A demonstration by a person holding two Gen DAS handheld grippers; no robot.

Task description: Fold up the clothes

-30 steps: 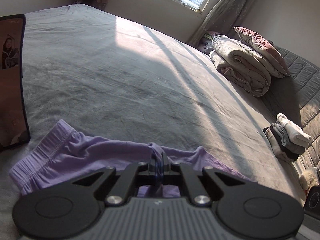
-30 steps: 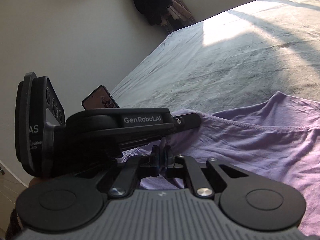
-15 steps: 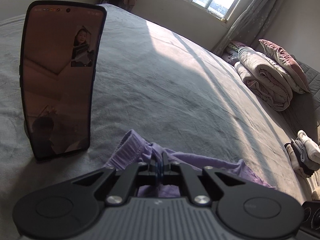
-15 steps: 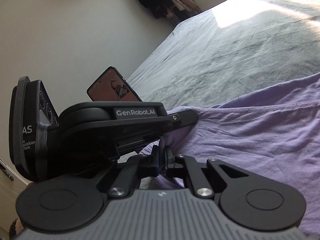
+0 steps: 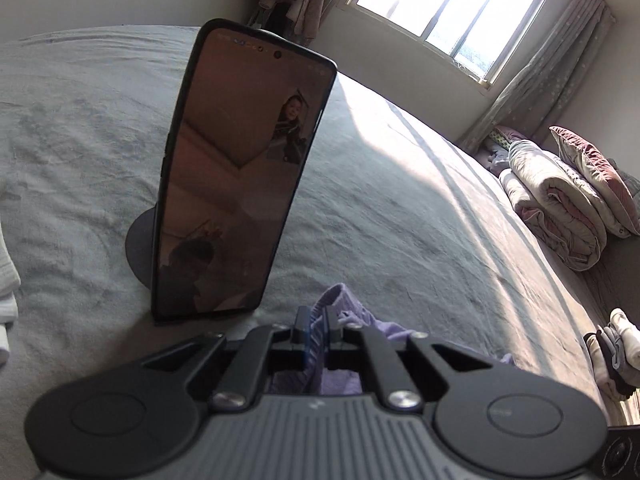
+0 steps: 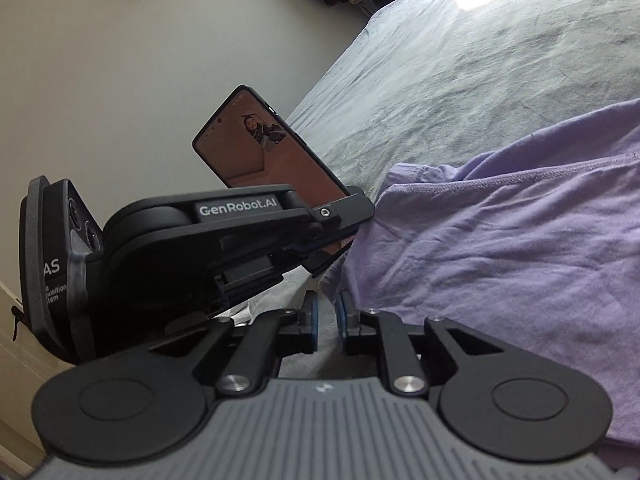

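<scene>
On the grey bed (image 5: 380,208), left tongs (image 5: 316,322) pinch the purple garment (image 6: 500,248); right tongs (image 6: 325,320) gape empty.

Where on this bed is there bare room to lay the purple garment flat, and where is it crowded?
The grey bedspread is bare between the phone and the rolled quilts, up to the window. It is crowded near the left tongs, where the phone stands close to the purple garment, and at the folded clothes on the right edge.
</scene>
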